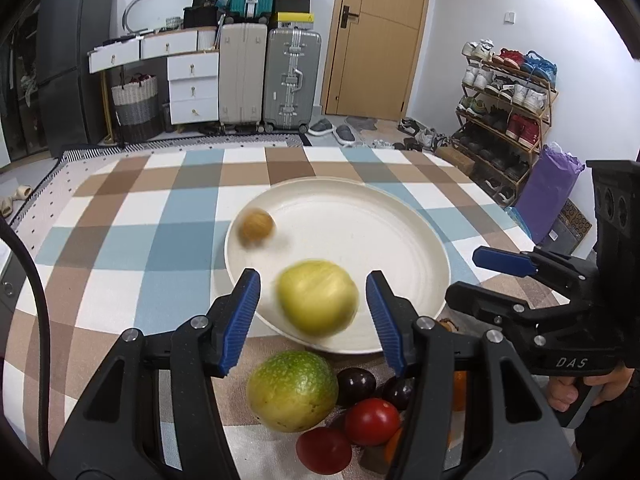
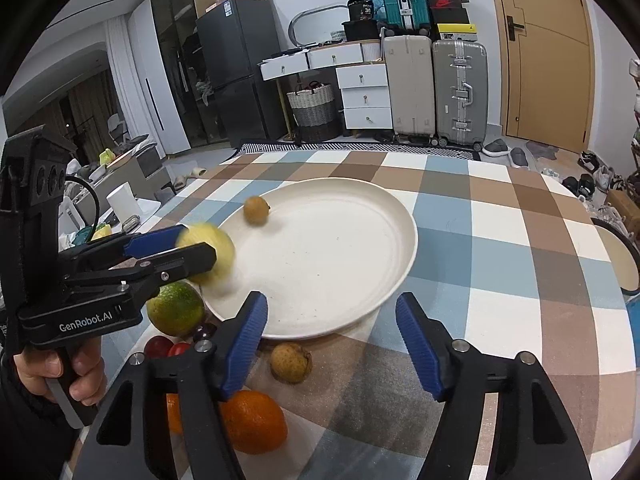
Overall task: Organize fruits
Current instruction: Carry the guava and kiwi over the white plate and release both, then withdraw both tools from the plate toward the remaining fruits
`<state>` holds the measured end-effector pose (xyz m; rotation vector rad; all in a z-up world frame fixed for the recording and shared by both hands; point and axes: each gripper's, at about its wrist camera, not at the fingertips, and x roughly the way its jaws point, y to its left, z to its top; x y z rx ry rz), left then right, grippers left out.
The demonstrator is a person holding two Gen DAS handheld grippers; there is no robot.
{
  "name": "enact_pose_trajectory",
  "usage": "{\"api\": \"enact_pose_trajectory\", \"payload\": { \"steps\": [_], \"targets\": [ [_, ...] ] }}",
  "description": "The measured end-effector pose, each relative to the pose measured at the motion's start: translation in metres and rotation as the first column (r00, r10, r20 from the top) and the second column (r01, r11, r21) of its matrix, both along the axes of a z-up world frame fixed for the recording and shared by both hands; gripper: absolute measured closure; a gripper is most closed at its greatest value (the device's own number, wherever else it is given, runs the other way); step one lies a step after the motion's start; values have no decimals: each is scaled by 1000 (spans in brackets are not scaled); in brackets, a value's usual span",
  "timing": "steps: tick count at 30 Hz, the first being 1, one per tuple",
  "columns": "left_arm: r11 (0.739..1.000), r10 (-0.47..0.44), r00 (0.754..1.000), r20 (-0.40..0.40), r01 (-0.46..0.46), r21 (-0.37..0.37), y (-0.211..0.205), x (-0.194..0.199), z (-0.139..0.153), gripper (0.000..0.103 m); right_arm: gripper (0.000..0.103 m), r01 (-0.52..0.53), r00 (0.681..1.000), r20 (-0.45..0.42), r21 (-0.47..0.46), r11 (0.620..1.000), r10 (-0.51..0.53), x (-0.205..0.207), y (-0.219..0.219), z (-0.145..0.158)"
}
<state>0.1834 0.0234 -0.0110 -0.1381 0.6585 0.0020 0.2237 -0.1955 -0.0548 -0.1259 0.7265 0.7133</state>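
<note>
The left gripper (image 2: 192, 246), marked "GenRobot.AI" on its body, has its blue pads spread with a blurred yellow-green fruit (image 1: 318, 297) between them, untouched by either pad in its own view, over the near rim of the single white plate (image 1: 360, 216), where one small brown fruit (image 1: 256, 226) also lies. On the checked cloth (image 1: 120, 220) before the plate lie one green-yellow fruit (image 1: 292, 390), two dark plums (image 1: 356, 386), two red tomatoes (image 1: 372, 420), one loose brown fruit (image 2: 291, 361) and one orange (image 2: 254, 420). The right gripper (image 2: 332, 344), lettered "DAS" in the left view, is spread wide and holds nothing.
</note>
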Motion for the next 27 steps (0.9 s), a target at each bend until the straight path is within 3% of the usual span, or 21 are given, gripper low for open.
{"api": "enact_pose_trajectory", "payload": {
  "steps": [6,8,10,14,15,18,27],
  "targets": [
    [1000,12,1000,3,-11,-18,8,-5,3,42,28,3,1000,2,-5,1000,-3,-2,-1,0],
    [1000,13,1000,5,-13,-22,10,-8,4,34,25,4,1000,16,-17,1000,-4,-5,-1,0],
    [999,33,999,9,-33,-21,13,-13,5,17,19,1,1000,17,-17,1000,0,-6,-1,0],
    [999,48,999,17,-47,-27,17,-22,10,10,13,-3,1000,29,-27,1000,4,-9,-1,1],
    [998,55,998,19,-55,-24,18,-25,10,0,9,-4,999,38,-31,1000,5,-10,-1,2],
    [998,57,998,27,-57,-15,20,-36,12,0,0,-9,999,47,-39,999,11,-12,0,2],
    [997,70,997,-24,-70,14,19,-67,-2,0,0,-26,999,23,-61,998,28,-25,-9,-4]
  ]
}}
